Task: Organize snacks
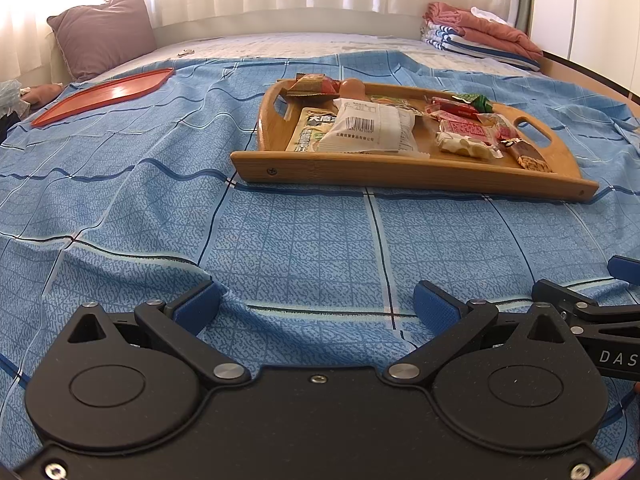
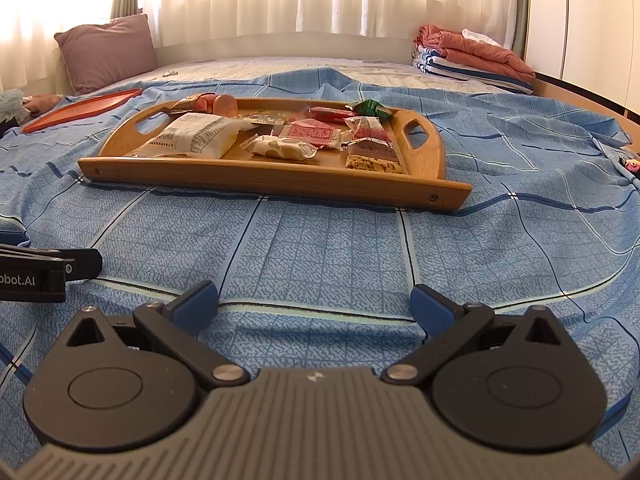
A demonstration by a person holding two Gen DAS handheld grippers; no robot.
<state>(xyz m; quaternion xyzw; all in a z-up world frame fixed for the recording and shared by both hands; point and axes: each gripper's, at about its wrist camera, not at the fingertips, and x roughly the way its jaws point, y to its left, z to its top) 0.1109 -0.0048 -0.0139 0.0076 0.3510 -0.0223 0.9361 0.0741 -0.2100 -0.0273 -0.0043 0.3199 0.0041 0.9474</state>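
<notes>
A wooden tray (image 1: 400, 170) (image 2: 260, 178) sits on the blue checked bedsheet and holds several wrapped snacks. Among them are a large white packet (image 1: 368, 126) (image 2: 196, 136), a red patterned packet (image 1: 466, 132) (image 2: 312, 134), a green candy (image 1: 482, 101) (image 2: 370, 107) and a peanut bar (image 2: 374, 160). An empty red tray (image 1: 104, 94) (image 2: 80, 110) lies at the far left. My left gripper (image 1: 316, 304) is open and empty, low over the sheet, well short of the wooden tray. My right gripper (image 2: 314, 300) is open and empty, likewise short of the tray.
A mauve pillow (image 1: 102, 34) (image 2: 106, 50) leans at the back left. Folded pink and striped bedding (image 1: 480, 36) (image 2: 476, 58) lies at the back right. The other gripper shows at the right edge of the left wrist view (image 1: 600, 312) and the left edge of the right wrist view (image 2: 44, 272).
</notes>
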